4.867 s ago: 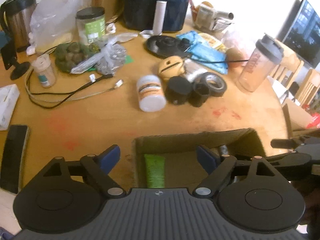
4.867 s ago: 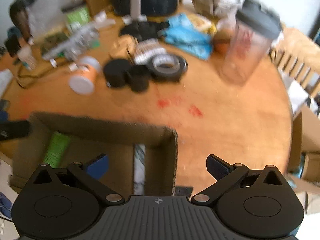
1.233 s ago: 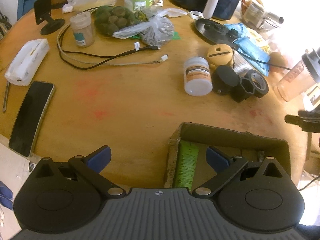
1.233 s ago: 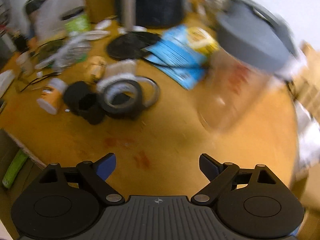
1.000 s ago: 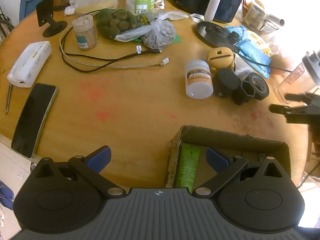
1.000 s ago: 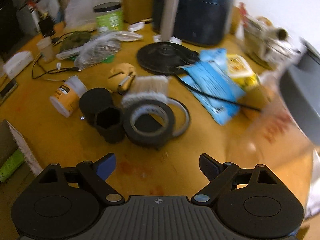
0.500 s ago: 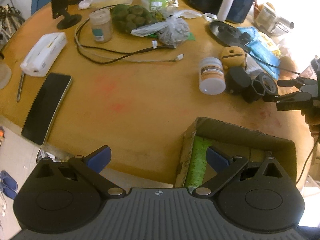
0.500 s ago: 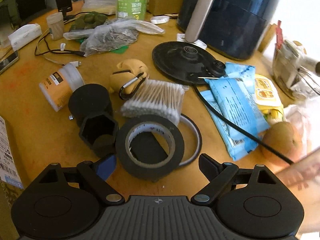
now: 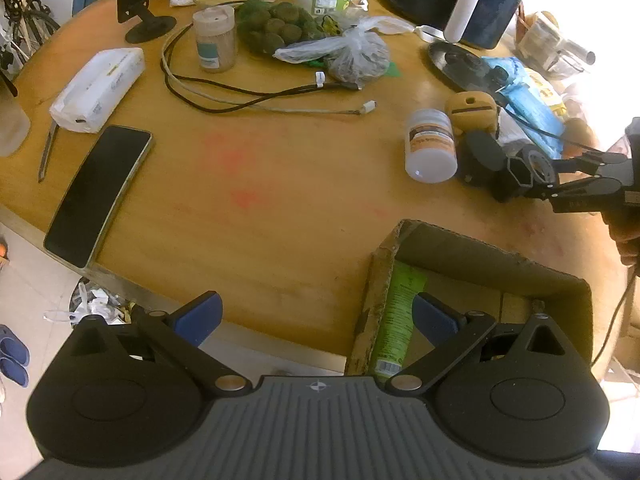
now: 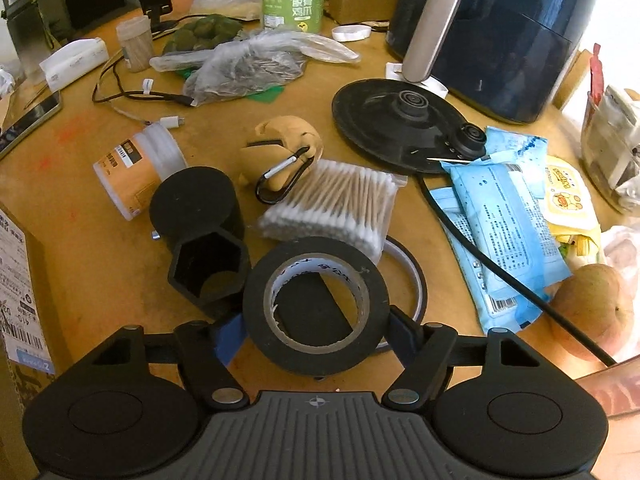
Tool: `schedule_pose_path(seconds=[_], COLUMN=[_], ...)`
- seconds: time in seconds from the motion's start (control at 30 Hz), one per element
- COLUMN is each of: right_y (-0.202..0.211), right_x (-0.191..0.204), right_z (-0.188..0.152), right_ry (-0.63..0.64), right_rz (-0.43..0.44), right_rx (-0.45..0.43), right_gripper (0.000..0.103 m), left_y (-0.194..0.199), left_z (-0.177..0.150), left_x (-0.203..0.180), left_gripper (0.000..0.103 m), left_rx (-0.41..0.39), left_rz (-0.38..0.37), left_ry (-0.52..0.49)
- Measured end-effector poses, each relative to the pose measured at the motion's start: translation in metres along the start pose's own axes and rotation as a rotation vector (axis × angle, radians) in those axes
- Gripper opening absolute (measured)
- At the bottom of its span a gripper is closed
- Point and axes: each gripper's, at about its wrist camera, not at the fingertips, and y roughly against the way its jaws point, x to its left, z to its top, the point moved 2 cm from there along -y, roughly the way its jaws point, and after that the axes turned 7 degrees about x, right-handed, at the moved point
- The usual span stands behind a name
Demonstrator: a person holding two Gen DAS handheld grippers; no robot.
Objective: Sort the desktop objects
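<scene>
My right gripper (image 10: 316, 334) has its fingers pressed on both sides of a black tape roll (image 10: 256, 300) lying on the round wooden table (image 10: 80, 232). In the left wrist view the same gripper (image 9: 560, 180) reaches the tape (image 9: 536, 162) from the right. My left gripper (image 9: 316, 316) is open and empty, hovering at the table's near edge beside an open cardboard box (image 9: 492, 256) that holds a green tube (image 9: 400, 312). A black hexagonal holder (image 10: 208, 272), a black cylinder (image 10: 192, 204) and a white-and-orange bottle (image 10: 136, 168) lie left of the tape.
A pack of cotton swabs (image 10: 336, 204), a tan case with a carabiner (image 10: 288, 140), blue wipe packs (image 10: 504, 224), a kettle base (image 10: 396, 120), an air fryer (image 10: 500, 28) and a pear (image 10: 592, 308) crowd the right. A phone (image 9: 96, 192), cables (image 9: 248, 100) and a tissue pack (image 9: 96, 88) lie left.
My right gripper swung left past the shaker bottle, came down to the black tape roll and closed its fingers onto it. My left gripper drew back toward the table edge.
</scene>
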Motion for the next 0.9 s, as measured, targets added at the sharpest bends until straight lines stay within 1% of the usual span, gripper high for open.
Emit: schedule_pose_path(seconds=[0.17, 0.33, 0.6, 0.9], right_y=[0.012, 0.033, 0.087, 0.140], right_x=[-0.005, -0.006, 0.012, 0.043], right_z=[-0.004, -0.011, -0.026, -0.048], right_ry=[-0.051, -0.100, -0.167, -0.295], right_rz=[-0.013, -0.031, -0.052, -0.061], right_rx=[-0.016, -0.043, -0.132, -0.220], right_gripper=[0.075, 0.075, 0.075, 0.075], left_y=[0.002, 0.001, 0.002, 0.000], left_z=[0.002, 0.006, 0.014, 0.020], left_x=[-0.001, -0.005, -0.014, -0.022], left_gripper=[0.103, 0.103, 0.103, 0.103], left_rx=[-0.012, -0.015, -0.024, -0.021], left_rz=[-0.009, -0.022, -0.044, -0.075], left_ry=[-0.017, -0.046, -0.110, -0.193])
